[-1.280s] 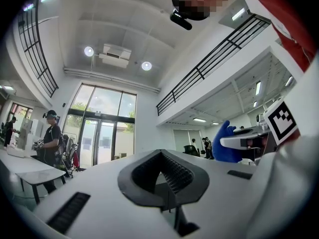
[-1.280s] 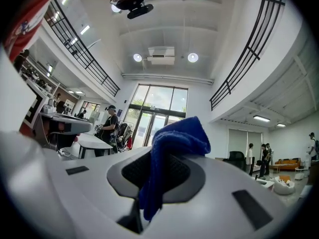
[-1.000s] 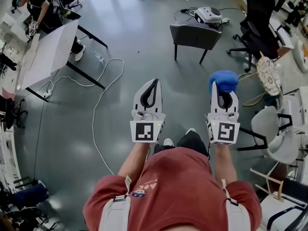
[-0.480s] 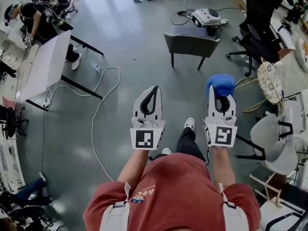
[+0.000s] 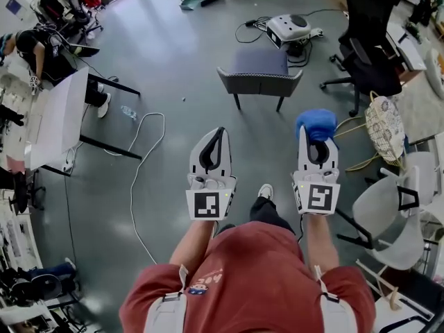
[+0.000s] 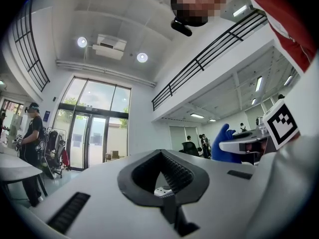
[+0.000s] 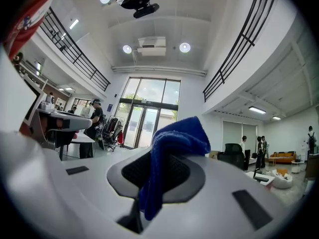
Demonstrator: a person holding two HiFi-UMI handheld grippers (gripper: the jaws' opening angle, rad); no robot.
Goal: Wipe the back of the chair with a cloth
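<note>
The right gripper [image 5: 316,136] pinched a blue cloth [image 5: 317,122] by one fold, and the left gripper [image 5: 220,133] was pressed together, empty. The chair [image 5: 260,79] stood on the floor well ahead, untouched. Rubbing its back might drag the bunched cloth free.

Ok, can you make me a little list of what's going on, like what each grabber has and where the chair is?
Left gripper: jaws together, holding nothing
Right gripper: jaws shut on the blue cloth
Chair: grey, standing on the floor ahead of both grippers
Cloth and chair: apart, not touching
Wiping: not yet begun
</note>
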